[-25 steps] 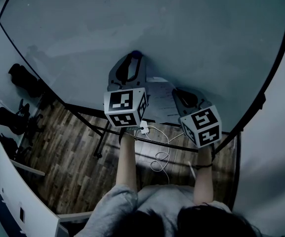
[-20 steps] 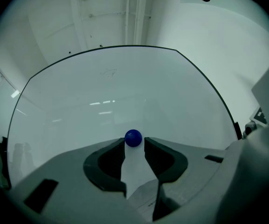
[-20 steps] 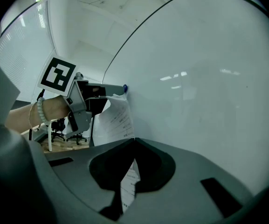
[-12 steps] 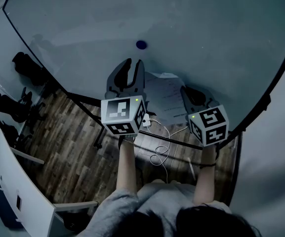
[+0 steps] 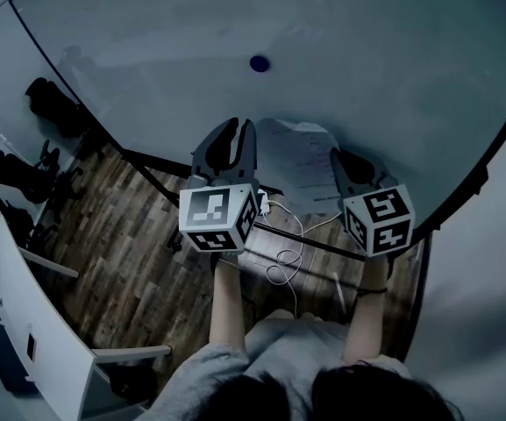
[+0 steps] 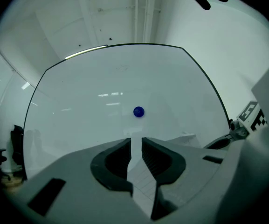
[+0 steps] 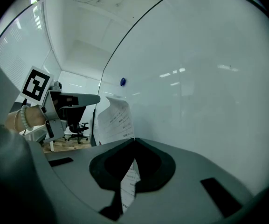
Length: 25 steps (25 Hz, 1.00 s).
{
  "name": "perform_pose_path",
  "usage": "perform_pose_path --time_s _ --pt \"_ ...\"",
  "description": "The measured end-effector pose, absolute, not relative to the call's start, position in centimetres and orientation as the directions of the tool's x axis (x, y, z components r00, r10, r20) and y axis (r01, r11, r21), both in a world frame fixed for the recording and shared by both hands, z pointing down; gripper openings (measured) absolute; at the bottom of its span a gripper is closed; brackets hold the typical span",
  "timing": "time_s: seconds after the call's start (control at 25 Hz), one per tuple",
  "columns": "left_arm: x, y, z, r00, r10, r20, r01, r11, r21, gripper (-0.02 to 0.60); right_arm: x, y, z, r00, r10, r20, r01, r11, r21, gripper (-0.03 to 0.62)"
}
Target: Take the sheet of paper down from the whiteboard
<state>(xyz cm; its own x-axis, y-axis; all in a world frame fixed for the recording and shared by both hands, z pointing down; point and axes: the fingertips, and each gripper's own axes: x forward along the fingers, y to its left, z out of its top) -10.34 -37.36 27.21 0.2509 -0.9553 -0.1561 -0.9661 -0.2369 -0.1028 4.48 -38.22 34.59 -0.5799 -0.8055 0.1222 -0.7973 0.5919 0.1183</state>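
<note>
A printed sheet of paper (image 5: pixel 295 158) hangs loose in front of the whiteboard (image 5: pixel 367 51), below a blue magnet (image 5: pixel 259 62) that sits on bare board. My right gripper (image 5: pixel 345 161) is shut on the sheet's right edge; the paper (image 7: pixel 114 118) runs out from between its jaws. My left gripper (image 5: pixel 241 126) is at the sheet's left edge. Its jaws have just been closing, a narrow gap still shows, and paper (image 6: pixel 139 176) lies between them. The magnet (image 6: pixel 138 111) is straight ahead of the left gripper (image 6: pixel 136 146).
Black office chairs (image 5: pixel 55 108) stand on the wood floor at the left. A white cable (image 5: pixel 285 266) lies under the board's dark stand (image 5: pixel 175 222). A white partition (image 5: pixel 20 314) runs along the lower left. A wall is to the right of the board.
My left gripper has come down from the blue magnet, which now shows bare above it, and has settled at the paper's left edge with narrower jaws. The right gripper has kept its hold.
</note>
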Motion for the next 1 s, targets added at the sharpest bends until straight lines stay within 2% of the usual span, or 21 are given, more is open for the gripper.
perform_pose_path --time_s 0.2,0.4,1.0 --pt "-10.8 -36.9 28.4 0.250 -0.961 -0.121 -0.967 -0.241 -0.082 0.037 4.5 -38.3 34.4 -0.575 -0.809 0.123 -0.800 0.588 0.120 0.000" --pt "-10.6 -36.3 29.9 0.258 -0.963 -0.082 -0.966 -0.254 -0.056 0.018 4.4 -38.1 34.5 -0.581 -0.804 0.125 -0.795 0.593 0.126 0.000" --pt "-9.8 -35.6 32.7 0.270 -0.963 -0.023 -0.962 -0.269 -0.049 0.009 4.4 -38.2 34.4 -0.594 -0.797 0.105 -0.785 0.604 0.139 0.000"
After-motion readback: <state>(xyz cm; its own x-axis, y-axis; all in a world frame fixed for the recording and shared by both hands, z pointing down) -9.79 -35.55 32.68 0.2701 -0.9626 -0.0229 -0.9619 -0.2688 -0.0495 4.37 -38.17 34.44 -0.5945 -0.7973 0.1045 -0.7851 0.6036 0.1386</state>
